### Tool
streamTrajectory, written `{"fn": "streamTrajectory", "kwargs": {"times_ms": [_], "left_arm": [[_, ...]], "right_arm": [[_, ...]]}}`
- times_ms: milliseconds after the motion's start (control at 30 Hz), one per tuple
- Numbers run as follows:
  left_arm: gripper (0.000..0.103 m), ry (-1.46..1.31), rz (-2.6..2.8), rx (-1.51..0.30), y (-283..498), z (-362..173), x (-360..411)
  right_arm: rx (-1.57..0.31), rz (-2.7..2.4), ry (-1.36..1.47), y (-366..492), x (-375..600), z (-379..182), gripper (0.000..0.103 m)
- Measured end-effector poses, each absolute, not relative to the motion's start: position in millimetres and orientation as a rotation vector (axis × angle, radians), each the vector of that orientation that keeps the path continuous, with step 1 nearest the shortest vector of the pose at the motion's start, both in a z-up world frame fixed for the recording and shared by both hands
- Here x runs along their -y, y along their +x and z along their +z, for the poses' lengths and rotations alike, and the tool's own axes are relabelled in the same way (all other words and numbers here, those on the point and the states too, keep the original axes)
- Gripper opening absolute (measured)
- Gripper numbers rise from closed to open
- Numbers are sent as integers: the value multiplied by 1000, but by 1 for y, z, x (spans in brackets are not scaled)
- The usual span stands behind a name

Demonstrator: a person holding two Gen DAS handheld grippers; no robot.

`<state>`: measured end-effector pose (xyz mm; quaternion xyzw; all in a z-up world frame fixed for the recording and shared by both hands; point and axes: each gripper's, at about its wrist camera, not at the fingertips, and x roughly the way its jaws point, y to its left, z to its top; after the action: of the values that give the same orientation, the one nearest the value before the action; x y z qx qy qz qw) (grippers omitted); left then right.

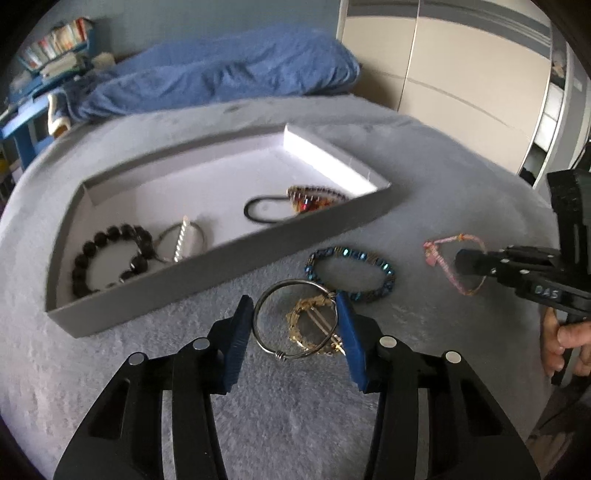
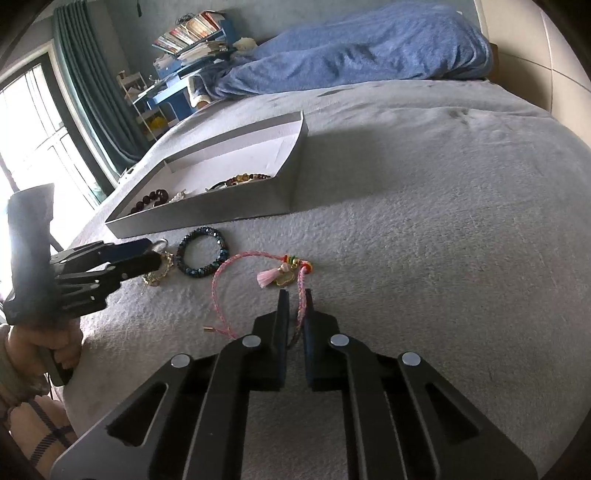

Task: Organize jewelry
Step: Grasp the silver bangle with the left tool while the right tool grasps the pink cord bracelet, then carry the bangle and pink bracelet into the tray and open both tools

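Note:
My left gripper [image 1: 293, 306] has its blue pads against both sides of a silver wire bangle [image 1: 280, 355], which lies on the grey bedspread on top of a gold hair clip [image 1: 314, 325]. Just beyond lies a blue bead bracelet [image 1: 351, 273]. In the right wrist view my right gripper [image 2: 295, 293] is shut on the cord of a pink braided bracelet [image 2: 221, 280] with a tassel charm [image 2: 277, 277]. The grey tray [image 1: 221, 258] with a white floor holds a black bead bracelet [image 1: 110, 258], a silver twisted bangle [image 1: 183, 240], a black hair tie [image 1: 266, 210] and a red beaded piece [image 1: 310, 199].
A rumpled blue blanket [image 1: 221, 74] lies at the far end of the bed. A blue shelf with books [image 2: 192, 33] and a curtained window [image 2: 37, 129] stand to the left. A person's hand [image 1: 565, 339] holds the right gripper's handle. Open bedspread [image 2: 443, 221] stretches right of the tray.

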<state>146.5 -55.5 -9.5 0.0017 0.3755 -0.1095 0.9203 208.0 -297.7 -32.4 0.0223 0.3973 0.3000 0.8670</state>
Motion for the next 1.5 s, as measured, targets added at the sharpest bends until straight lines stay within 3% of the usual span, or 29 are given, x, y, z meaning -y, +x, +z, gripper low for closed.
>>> {"fn": "streamTrajectory", "kwargs": {"times_ms": [533,1100,1167,1500], "left_arm": [[47,-31,-135,-709,117,8,16],[47,-35,-101,-700,110,8,4],[47,-36,-94,-694,110,9,3],[47,-30,-78,-651,121,29,-3]], "right_arm": [[-785,656,67,204,301,-26,2],[-764,634,50,197,302,-24,7],[-753,640,53,197,303,-20,3],[-674,691,57,204,284,20,3]]}}
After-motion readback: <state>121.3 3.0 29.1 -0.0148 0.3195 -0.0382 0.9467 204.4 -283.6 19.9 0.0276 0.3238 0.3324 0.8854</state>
